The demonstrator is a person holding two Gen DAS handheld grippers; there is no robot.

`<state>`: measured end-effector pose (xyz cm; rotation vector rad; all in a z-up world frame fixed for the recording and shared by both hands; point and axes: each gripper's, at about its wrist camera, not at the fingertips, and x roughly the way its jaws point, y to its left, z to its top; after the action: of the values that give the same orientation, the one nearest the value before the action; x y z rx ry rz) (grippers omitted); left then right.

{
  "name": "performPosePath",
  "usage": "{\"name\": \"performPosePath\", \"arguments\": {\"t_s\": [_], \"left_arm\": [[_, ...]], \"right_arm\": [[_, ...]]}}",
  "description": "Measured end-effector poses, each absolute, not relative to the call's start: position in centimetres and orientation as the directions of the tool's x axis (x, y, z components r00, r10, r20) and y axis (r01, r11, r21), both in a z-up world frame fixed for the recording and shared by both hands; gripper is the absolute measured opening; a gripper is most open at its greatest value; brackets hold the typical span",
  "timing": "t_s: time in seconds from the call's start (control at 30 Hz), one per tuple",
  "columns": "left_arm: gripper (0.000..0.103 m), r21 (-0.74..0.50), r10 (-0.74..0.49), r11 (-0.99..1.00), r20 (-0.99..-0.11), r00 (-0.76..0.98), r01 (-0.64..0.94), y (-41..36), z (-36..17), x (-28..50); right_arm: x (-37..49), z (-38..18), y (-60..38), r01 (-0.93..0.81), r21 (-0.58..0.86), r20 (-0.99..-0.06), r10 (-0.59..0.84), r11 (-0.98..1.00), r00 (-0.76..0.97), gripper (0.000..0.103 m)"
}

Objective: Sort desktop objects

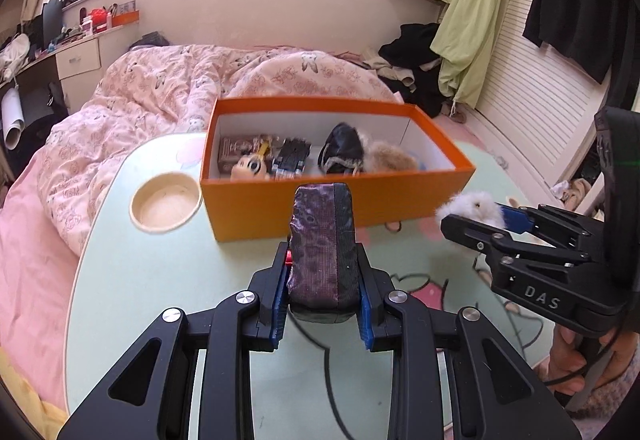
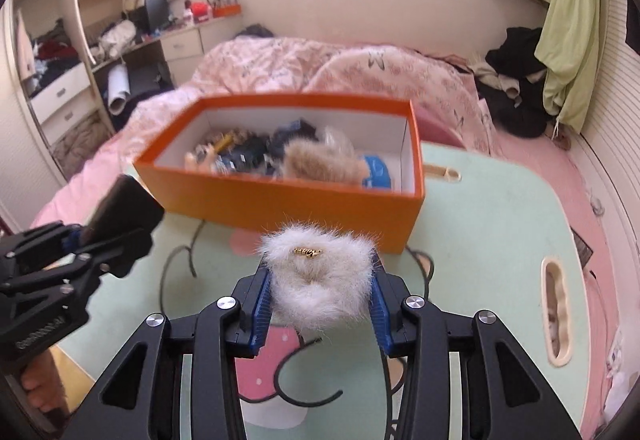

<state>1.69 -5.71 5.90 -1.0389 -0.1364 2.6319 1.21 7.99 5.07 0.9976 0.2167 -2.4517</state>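
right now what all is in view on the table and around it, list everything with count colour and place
orange box: 1, orange outside and white inside, open, far side of the table
items in box: several, mixed colours, include a dark pouch, tan fur piece, blue item
table: 1, pale green with cartoon print, on the bed
cup recess: 1, cream, left of the box
purple pouch: 1, purple and black, in the left hand-held gripper
white fluffy piece: 1, white with a small gold clip, in the right hand-held gripper
duvet: 1, pink floral, behind the table
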Motion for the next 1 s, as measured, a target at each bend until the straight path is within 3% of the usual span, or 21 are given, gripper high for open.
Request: {"name": "performPosePath", "arguments": {"t_s": [0.3,0.43,0.53,0.63,0.77,0.9,1.0], "left_arm": [[0.029,-0.140,0.238,-0.971,-0.629,-0.740,-0.193,-4.6,9.3,-6.7],[0.047,-0.125,0.136,-0.990,-0.685,-0.716,-0.069,-5.0,7.0,-9.6],[0.049,-0.199,0.198,-0.977,-0.685,-0.701,-0.081,-6.2,5.7,-8.5],[0.067,-0.216,0.215,-0.972,-0.666,-0.714,-0.091,-6.8,5.4,-6.6],[0.072,-0.173,0.187,-0.980,-0.651,-0.735,-0.097,-6.6,6.0,-4.1],[0.083,-0.158,0.199,-0.979,-0.654,-0.730,-0.126,-6.1,5.8,-1.2],[0.083,-0.143,0.197,-0.980,-0.672,-0.714,-0.137,-5.2,4.9,0.6]], "right_arm": [[-4.7,8.8,4.9,0.498,0.051,-0.664,-0.402,-0.866,-0.630,0.041],[-7.2,7.8,4.0,0.490,0.090,-0.691,-0.409,-0.867,-0.596,0.050],[-6.5,7.1,4.7,0.477,0.124,-0.686,-0.422,-0.870,-0.592,0.061],[-4.9,6.7,4.9,0.475,0.076,-0.677,-0.396,-0.876,-0.621,0.062],[-2.9,6.9,5.5,0.482,0.061,-0.667,-0.395,-0.874,-0.632,0.062],[-0.3,6.5,6.7,0.479,0.039,-0.673,-0.377,-0.877,-0.636,0.078],[1.6,5.4,7.8,0.475,0.033,-0.685,-0.366,-0.880,-0.630,0.078]]}}
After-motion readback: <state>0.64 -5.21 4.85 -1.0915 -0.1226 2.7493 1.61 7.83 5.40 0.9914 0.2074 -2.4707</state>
